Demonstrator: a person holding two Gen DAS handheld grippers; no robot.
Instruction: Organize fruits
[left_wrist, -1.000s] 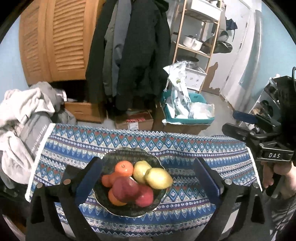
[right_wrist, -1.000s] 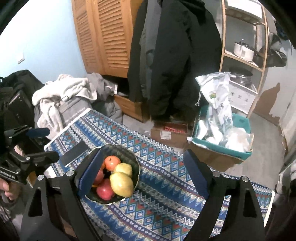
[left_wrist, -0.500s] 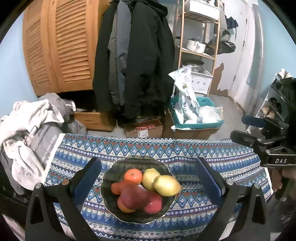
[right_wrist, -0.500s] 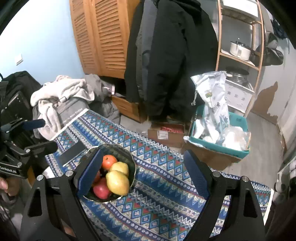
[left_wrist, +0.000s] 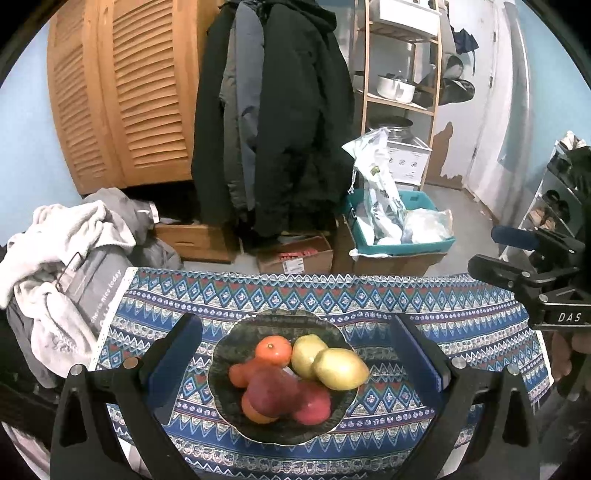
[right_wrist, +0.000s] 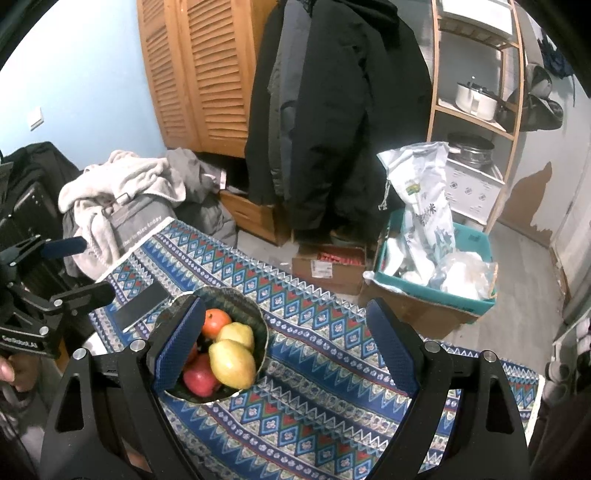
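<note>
On the patterned cloth (left_wrist: 461, 314) that covers the desk, in the left wrist view, a dark bowl (left_wrist: 229, 350) sits near the near edge, between the two fingers of the left gripper (left_wrist: 295, 363). Its jaws stand wide and hold nothing. The bowl carries a heap of fruit: an orange (left_wrist: 273, 349) at the far side, two yellow pears (left_wrist: 340, 368) to the right, and a red apple (left_wrist: 272, 391) on top of the near pile. The fruit is stacked, so lifting a lower piece could tip the others over the rim. The bowl lies near the desk edge; a push from one finger could slide it off with the loose cloth. The right gripper (left_wrist: 517, 254) shows at the far right, close enough to collide if both reach in together.

In the right wrist view, the right gripper (right_wrist: 286, 341) hangs above the cloth (right_wrist: 332, 387) with its jaws wide and empty. The bowl (right_wrist: 255, 317) appears at the left, partly behind the left finger, not between the fingers. The pear (right_wrist: 232, 363) nearest this side is smooth and rounded and would likely squirt out of a grip closed off-centre. A dark flat object (right_wrist: 142, 299), possibly a phone, lies just left of the bowl and could be knocked. The left gripper (right_wrist: 70, 266) shows at the far left.
</note>
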